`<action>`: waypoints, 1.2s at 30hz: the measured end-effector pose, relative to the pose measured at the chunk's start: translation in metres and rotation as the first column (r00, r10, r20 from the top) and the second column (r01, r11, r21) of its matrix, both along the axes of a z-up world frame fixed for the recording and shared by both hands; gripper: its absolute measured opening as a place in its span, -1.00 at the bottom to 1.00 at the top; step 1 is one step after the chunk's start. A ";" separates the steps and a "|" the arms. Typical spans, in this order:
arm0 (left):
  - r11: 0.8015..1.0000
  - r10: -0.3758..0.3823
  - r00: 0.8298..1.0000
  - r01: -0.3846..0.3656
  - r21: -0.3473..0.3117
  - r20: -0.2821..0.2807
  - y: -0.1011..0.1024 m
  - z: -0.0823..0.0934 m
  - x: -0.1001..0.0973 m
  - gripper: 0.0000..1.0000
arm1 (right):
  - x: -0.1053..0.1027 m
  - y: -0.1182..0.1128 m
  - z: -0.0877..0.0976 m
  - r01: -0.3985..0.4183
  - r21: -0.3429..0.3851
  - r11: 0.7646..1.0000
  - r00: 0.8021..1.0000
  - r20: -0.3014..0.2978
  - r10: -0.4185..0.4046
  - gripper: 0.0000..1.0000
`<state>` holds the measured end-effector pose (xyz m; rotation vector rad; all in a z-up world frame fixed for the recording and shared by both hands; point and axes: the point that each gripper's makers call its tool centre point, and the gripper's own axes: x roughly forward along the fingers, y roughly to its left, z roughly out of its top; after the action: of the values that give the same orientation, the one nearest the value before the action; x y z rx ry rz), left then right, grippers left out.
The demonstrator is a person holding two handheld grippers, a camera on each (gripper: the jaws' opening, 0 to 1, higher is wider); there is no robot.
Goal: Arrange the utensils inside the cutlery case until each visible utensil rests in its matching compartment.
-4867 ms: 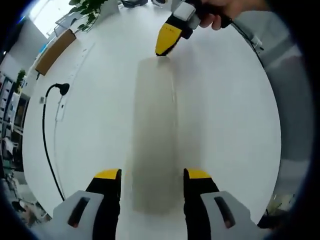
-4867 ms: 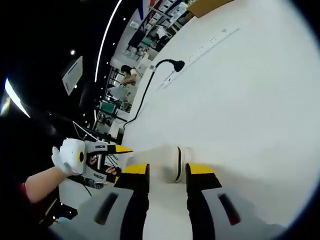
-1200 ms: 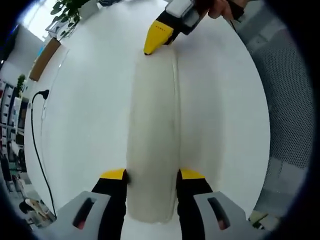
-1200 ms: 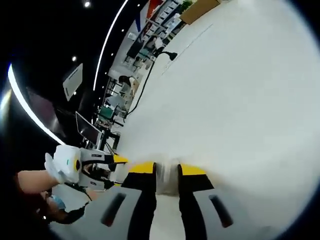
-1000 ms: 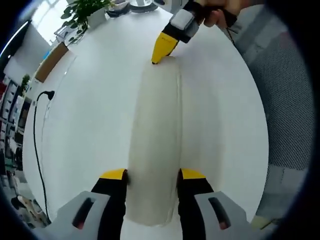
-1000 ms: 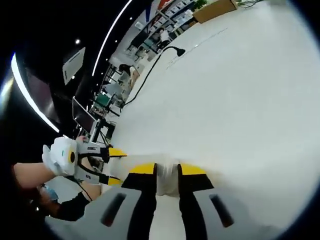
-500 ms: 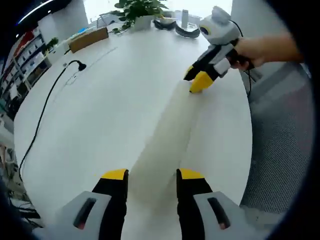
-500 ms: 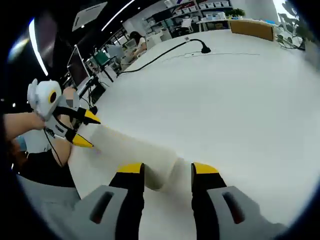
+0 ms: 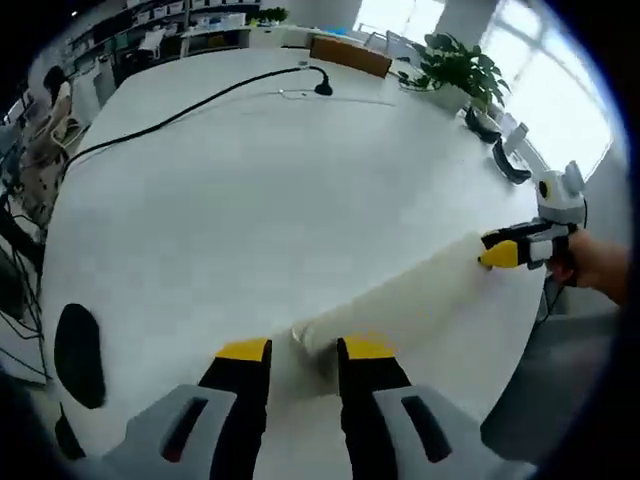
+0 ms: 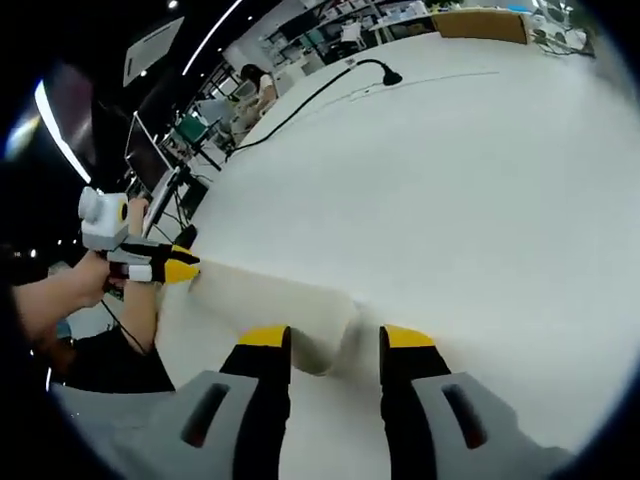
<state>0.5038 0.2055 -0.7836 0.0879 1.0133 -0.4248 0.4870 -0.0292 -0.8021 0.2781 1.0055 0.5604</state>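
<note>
A long, pale, closed cutlery case [image 9: 400,300] lies stretched across the white table [image 9: 230,190]; no utensils show. My left gripper [image 9: 306,350] is shut on its near end, the jaws pinching it narrowly. At the far end, the right gripper [image 9: 497,256] touches the case. In the right gripper view the case [image 10: 270,300] runs left to the left gripper [image 10: 180,270], held by a hand. My right gripper [image 10: 333,338] straddles the other end with its jaws spread, and a sliver of shadow shows beside the right jaw.
A black cable [image 9: 190,100] with a plug crosses the far table. A potted plant [image 9: 455,70], a cardboard box [image 9: 350,55] and small dark items [image 9: 505,165] stand at the far edge. A black oval object [image 9: 75,355] is at the near left. Desks and a person are beyond.
Both views have swung round as the case was carried and turned. My left jaws have narrowed on the case end. My right jaws have spread wider than a second ago.
</note>
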 end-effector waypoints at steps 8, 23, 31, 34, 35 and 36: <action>0.958 0.168 0.958 -0.215 -0.192 -0.233 -0.011 -0.012 -0.017 -0.38 | -0.002 0.005 0.000 -0.002 0.053 0.999 0.999 -0.051 0.004 -0.40; 0.954 0.149 0.945 -0.216 -0.210 -0.292 -0.020 -0.011 -0.026 -0.59 | -0.008 0.014 -0.002 -0.016 0.047 0.999 0.982 -0.189 0.025 -0.52; 0.931 0.207 0.928 -0.284 -0.227 -0.311 -0.027 -0.011 -0.015 -0.55 | 0.015 0.004 0.000 0.027 0.031 0.999 0.979 -0.204 -0.020 -0.52; 0.955 0.168 0.950 -0.223 -0.198 -0.264 -0.038 -0.010 -0.002 -0.49 | 0.029 -0.002 0.001 -0.007 -0.002 1.000 0.980 -0.200 0.006 -0.53; 0.960 0.159 0.956 -0.208 -0.188 -0.247 -0.041 -0.010 0.002 -0.47 | 0.035 -0.006 0.000 -0.005 -0.005 1.000 0.979 -0.201 0.004 -0.53; 0.966 0.144 0.962 -0.187 -0.177 -0.230 -0.046 -0.010 0.007 -0.45 | 0.038 -0.008 0.000 -0.004 -0.007 1.000 0.980 -0.200 0.003 -0.53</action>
<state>0.5103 0.1597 -0.7934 -0.2255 1.1765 -0.3840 0.5254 -0.0373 -0.8019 0.3313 1.2027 0.5392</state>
